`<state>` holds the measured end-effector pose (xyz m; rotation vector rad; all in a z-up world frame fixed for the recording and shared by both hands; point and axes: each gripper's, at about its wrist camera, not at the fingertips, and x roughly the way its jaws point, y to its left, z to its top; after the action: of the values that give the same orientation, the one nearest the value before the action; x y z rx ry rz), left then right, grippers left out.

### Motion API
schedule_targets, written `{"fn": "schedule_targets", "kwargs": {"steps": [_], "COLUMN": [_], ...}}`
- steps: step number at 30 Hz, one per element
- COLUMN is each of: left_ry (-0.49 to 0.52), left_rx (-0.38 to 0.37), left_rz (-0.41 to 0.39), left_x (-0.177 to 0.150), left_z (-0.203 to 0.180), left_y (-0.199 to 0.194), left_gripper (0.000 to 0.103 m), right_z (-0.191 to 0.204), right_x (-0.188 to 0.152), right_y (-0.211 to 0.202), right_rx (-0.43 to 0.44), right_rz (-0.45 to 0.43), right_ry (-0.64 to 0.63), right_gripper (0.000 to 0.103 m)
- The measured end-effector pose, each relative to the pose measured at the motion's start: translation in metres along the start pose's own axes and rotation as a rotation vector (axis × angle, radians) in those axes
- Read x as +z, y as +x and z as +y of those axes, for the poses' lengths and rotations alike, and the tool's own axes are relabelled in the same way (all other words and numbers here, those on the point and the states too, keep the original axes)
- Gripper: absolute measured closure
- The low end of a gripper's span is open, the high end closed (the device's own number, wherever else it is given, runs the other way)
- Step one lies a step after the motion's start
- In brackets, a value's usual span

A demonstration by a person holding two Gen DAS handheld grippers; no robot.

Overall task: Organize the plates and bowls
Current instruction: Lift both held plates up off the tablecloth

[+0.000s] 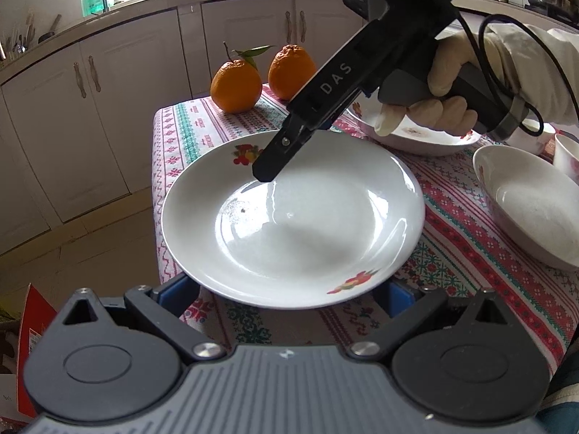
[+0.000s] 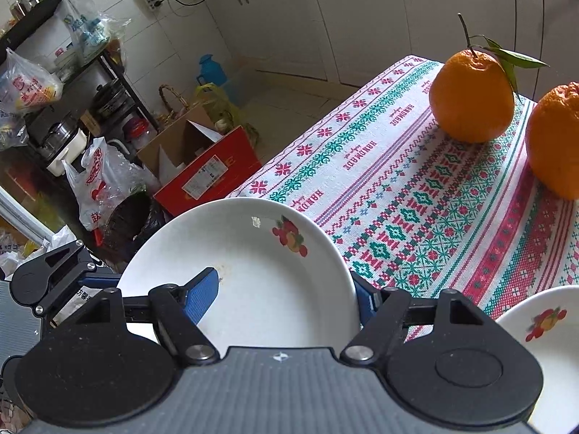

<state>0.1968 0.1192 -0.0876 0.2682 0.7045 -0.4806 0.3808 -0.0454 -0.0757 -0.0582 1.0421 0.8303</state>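
Note:
A white plate with fruit prints [image 1: 293,224] sits near the table's left edge. It also shows in the right wrist view [image 2: 260,282]. My left gripper [image 1: 289,293] is open, its blue pads low on either side of the plate's near rim. My right gripper [image 2: 286,293] is open, one blue finger [image 2: 202,293] over the plate's inside and the other outside its far rim. In the left wrist view the right gripper [image 1: 267,171] reaches down onto the plate's far side. A second printed plate [image 1: 416,137] lies behind, and a white bowl [image 1: 524,202] stands at the right.
Two oranges [image 1: 237,85] [image 1: 291,72] stand at the table's far end on the patterned cloth [image 1: 470,246]. A white cup [image 1: 568,155] is at the far right. Beyond the table's left edge are the floor, a red carton [image 2: 202,170] and bags. Kitchen cabinets [image 1: 108,101] stand behind.

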Motion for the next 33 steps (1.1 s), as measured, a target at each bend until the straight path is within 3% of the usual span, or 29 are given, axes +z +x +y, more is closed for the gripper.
{"fn": "schedule_targets", "kwargs": {"steps": [17,22,23,24,33], "left_ry": [0.002,0.002,0.003,0.004,-0.040], "left_rx": [-0.008,-0.007,-0.004,-0.002,0.036], "left_rz": [-0.006,-0.015,-0.017,-0.020,-0.021], "left_x": [0.001,0.000,0.000,-0.001,-0.010], "left_z": [-0.003,-0.003,-0.003,-0.004,-0.010], "left_y": [0.001,0.000,0.000,-0.001,-0.031], "left_gripper": [0.002,0.002,0.002,0.001,0.001], "right_z": [0.000,0.004,0.006,0.008,0.020], "right_x": [0.002,0.002,0.002,0.001,-0.015], "right_y": [0.001,0.002,0.001,0.000,-0.046], "right_rx": [-0.035,-0.030,-0.030,-0.036,-0.111], "right_rz": [-0.004,0.004,0.003,-0.003,-0.055], "right_ry": [-0.013,-0.025,-0.031,-0.037,-0.057], "right_gripper": [0.019,0.010,0.004,0.000,0.000]}}
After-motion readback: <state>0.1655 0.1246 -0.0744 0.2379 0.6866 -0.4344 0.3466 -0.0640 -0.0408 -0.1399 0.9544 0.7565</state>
